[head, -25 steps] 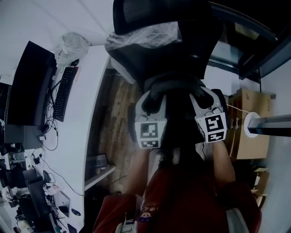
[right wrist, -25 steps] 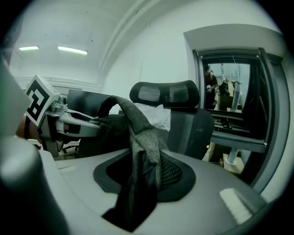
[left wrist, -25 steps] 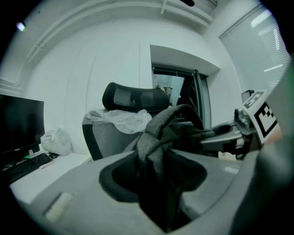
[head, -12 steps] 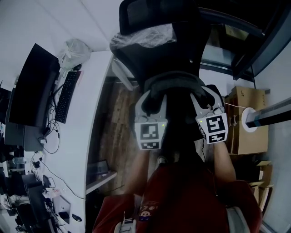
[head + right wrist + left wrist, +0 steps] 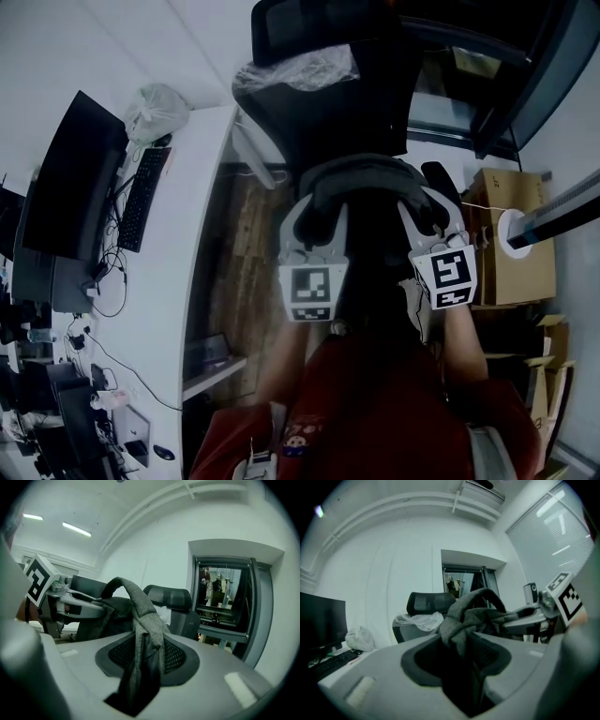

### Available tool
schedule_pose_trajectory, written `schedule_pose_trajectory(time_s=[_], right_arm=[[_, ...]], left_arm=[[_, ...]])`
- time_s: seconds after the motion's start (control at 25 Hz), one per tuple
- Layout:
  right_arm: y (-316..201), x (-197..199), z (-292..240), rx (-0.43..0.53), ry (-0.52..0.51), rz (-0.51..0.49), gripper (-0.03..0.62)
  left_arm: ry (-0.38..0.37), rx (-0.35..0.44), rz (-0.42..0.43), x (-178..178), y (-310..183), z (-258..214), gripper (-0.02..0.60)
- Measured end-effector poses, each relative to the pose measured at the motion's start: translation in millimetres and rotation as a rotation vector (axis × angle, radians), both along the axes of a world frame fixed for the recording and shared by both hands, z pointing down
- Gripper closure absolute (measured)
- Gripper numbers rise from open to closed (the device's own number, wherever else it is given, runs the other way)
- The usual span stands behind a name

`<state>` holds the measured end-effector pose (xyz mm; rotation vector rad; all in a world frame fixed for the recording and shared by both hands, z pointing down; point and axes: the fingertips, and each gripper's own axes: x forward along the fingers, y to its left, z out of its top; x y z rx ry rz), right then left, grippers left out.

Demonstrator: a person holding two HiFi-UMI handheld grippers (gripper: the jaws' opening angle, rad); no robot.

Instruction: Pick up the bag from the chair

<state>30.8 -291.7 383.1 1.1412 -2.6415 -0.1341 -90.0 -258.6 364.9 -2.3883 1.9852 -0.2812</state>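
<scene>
The left claw [image 5: 460, 645] is partly closed and pinches a fold of grey cloth that runs down through the gap between its jaws. The right claw [image 5: 140, 667] is closed to about the same width on another fold of the same cloth. Both folds belong to the bag [image 5: 361, 176], a dark grey fabric bag whose top arches from one claw to the other while the rest of it hangs in shadow below. Seen from the head, the left claw [image 5: 317, 208] and the right claw [image 5: 424, 204] sit side by side at the bag's two ends, each with its marker cube nearer the person. The person's arms and red top [image 5: 375, 403] fill the lower part of that view. Just beyond the bag stands the black chair [image 5: 328, 108], its backrest upright and crumpled clear plastic [image 5: 295, 70] draped below the headrest; the bag hides the seat. To the left a long white surface [image 5: 178, 225] carries a monitor [image 5: 66, 178], a keyboard [image 5: 141, 197] and a pale plastic sack [image 5: 155, 111]. To the right stands a cardboard box [image 5: 511, 239].
</scene>
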Motion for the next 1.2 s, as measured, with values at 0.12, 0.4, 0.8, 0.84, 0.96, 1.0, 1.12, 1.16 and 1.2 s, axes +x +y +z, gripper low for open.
schedule_pose_trajectory(time_s=[0.12,0.4,0.8,0.84,0.96,1.0,1.12,1.16,1.2], right_arm=[[21.2,2.0,4.9,-0.014,0.001,0.008,0.458],[65.6,9.0,13.6,-0.024,0.016,0.022,0.459],[87.3,17.2,27.3,-0.069,0.026,0.041,0.457],[87.3,17.2,27.1,-0.066,0.027,0.040,0.457],[88.5,19.2,27.9,-0.068,0.027,0.041,0.457],[88.9,19.2,28.2,-0.070,0.028,0.041,0.457],[87.2,17.9,27.2,-0.068,0.029,0.039,0.457],[86.2,17.6,26.9,-0.068,0.029,0.039,0.457],[85.5,17.4,27.1,-0.069,0.028,0.039,0.457]], left_arm=[[-0.002,-0.010,0.012,1.5,19.2,3.8,0.400],[0.011,-0.035,0.035,7.3,61.9,13.9,0.400],[0.021,-0.066,0.055,14.8,80.1,27.6,0.400],[0.023,-0.067,0.055,15.0,80.4,28.1,0.400],[0.027,-0.066,0.056,16.9,81.2,28.8,0.400],[0.027,-0.066,0.056,16.9,81.3,28.8,0.400],[0.027,-0.066,0.058,15.8,80.0,28.0,0.400],[0.027,-0.066,0.059,15.5,79.2,27.7,0.400],[0.026,-0.066,0.059,15.3,78.4,27.4,0.400]])
